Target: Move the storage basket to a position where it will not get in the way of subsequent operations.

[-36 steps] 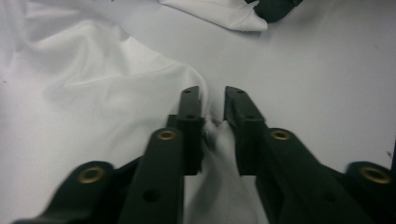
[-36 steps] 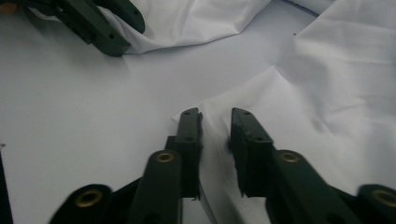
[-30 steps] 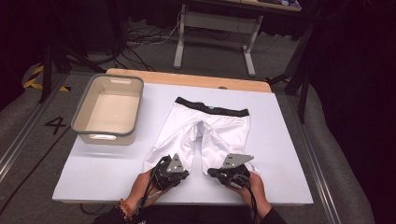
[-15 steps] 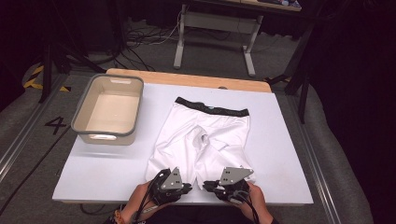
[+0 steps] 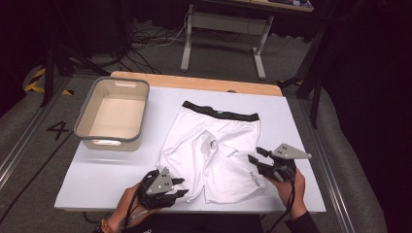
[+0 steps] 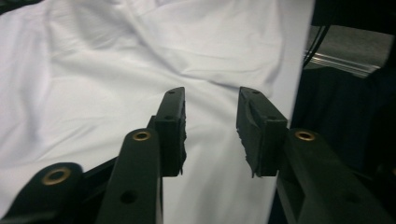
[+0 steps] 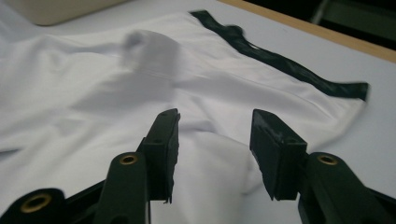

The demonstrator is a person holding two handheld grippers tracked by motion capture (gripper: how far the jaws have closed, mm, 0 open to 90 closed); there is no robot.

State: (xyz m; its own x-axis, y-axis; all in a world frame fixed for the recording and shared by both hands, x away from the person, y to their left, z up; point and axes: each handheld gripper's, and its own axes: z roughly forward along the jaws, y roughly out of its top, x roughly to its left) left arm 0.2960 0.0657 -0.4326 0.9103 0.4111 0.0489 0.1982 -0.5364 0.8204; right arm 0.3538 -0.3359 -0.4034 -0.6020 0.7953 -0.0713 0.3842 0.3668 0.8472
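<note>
White shorts with a black waistband lie flat on the white table, legs toward the near edge. My left gripper sits at the left leg's hem, near the table's front edge. Its jaws have just been opening, and in the left gripper view they stand apart with nothing between them, white fabric beyond. My right gripper hovers by the right leg's outer side. Its jaws have also just been opening. In the right gripper view they are empty above the shorts, with the waistband farther off.
A beige bin with a grey rim stands at the table's far left. A wooden strip runs along the table's far edge. Metal desk legs and cables lie on the floor beyond.
Both grippers have opened and let go of the leg hems. The right one moved right and up, the left drew slightly back. The shorts' legs now reach nearer the front edge.
</note>
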